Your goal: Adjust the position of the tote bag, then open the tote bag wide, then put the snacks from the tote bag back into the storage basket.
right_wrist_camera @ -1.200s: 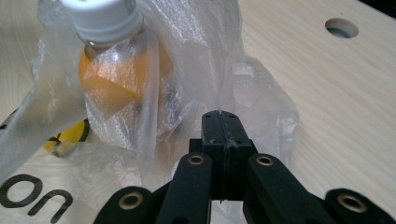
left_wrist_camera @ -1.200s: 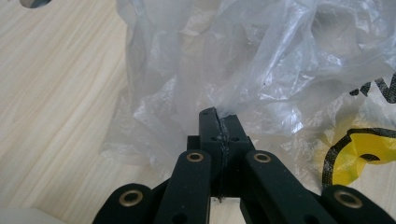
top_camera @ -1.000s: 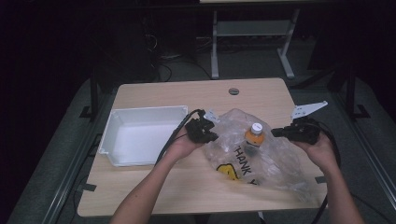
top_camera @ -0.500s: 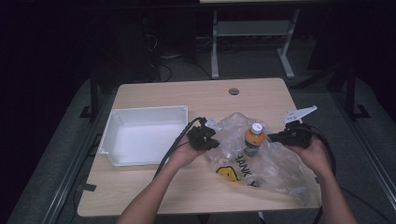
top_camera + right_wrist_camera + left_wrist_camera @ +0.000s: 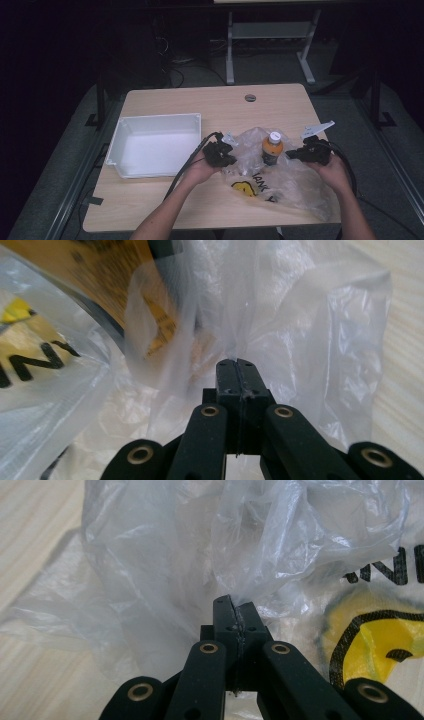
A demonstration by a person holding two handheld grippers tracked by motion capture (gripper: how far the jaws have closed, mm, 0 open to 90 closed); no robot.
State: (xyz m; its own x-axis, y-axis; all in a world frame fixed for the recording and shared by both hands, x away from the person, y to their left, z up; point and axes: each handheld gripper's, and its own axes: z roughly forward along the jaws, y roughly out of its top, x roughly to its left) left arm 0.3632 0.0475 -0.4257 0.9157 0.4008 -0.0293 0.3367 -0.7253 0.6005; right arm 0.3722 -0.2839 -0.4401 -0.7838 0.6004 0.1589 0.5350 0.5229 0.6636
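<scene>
A clear plastic bag (image 5: 280, 182) with black lettering and a yellow smiley lies on the wooden table (image 5: 200, 105). An orange bottle (image 5: 271, 148) with a white cap stands upright in the bag's mouth. My left gripper (image 5: 231, 159) is shut on the bag's left edge, and its own view shows the film (image 5: 200, 565) pinched between the closed jaws (image 5: 234, 604). On the right edge of the bag my right gripper (image 5: 291, 155) is shut too, with thin film (image 5: 280, 315) caught at its tips (image 5: 237, 365). The bottle's orange label (image 5: 120, 285) shows through the plastic there.
A white rectangular bin (image 5: 155, 145), empty, sits left of the bag. A round grommet hole (image 5: 250, 97) lies at the table's far edge. Black cables trail from both grippers. A metal frame stands on the dark floor behind.
Both grippers have drawn toward the person and lower, carrying the bag's rim down around the bottle. More of the bottle stands out above the plastic than one second ago.
</scene>
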